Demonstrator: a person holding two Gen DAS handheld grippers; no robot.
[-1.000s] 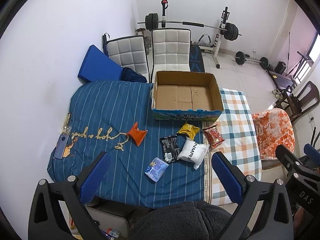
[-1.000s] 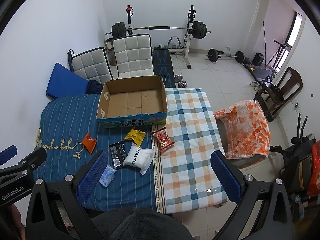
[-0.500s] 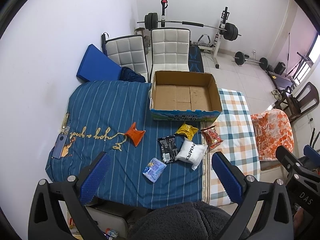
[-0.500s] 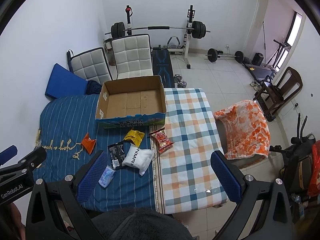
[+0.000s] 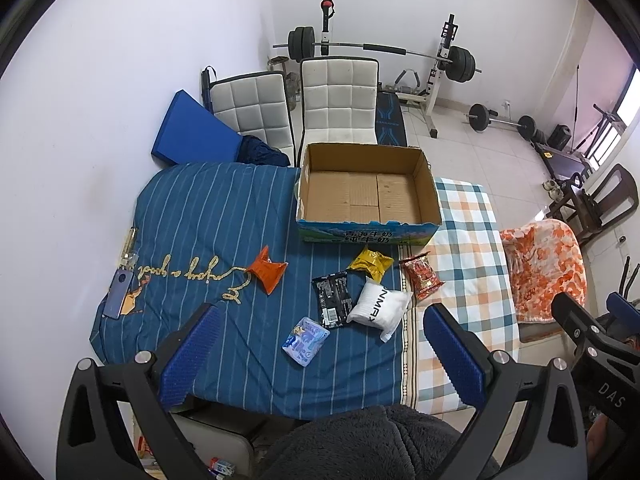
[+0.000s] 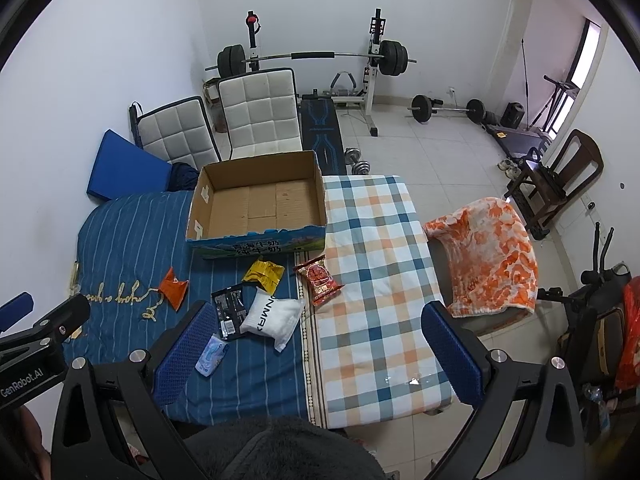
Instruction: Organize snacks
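An open, empty cardboard box [image 5: 368,196] [image 6: 260,204] stands at the far side of a table covered in blue striped cloth [image 5: 208,216]. In front of it lie several snack packets: orange [image 5: 267,271], yellow [image 5: 370,263], red [image 5: 421,275], black [image 5: 333,298], white [image 5: 380,305] and pale blue [image 5: 305,340]. My left gripper [image 5: 320,348] hangs high above the near edge, open and holding nothing. My right gripper [image 6: 316,344] is also open and holding nothing, above the seam with the checked cloth [image 6: 372,264].
A phone [image 5: 117,294] lies at the table's left edge. Two white chairs [image 5: 338,100] and a blue cushion [image 5: 192,132] stand behind the table, with a barbell rack [image 5: 380,48] beyond. An orange-patterned cloth on a chair [image 6: 488,256] is to the right.
Both grippers have drawn slightly back and up, so the table and packets appear a little farther away. No packet has moved.
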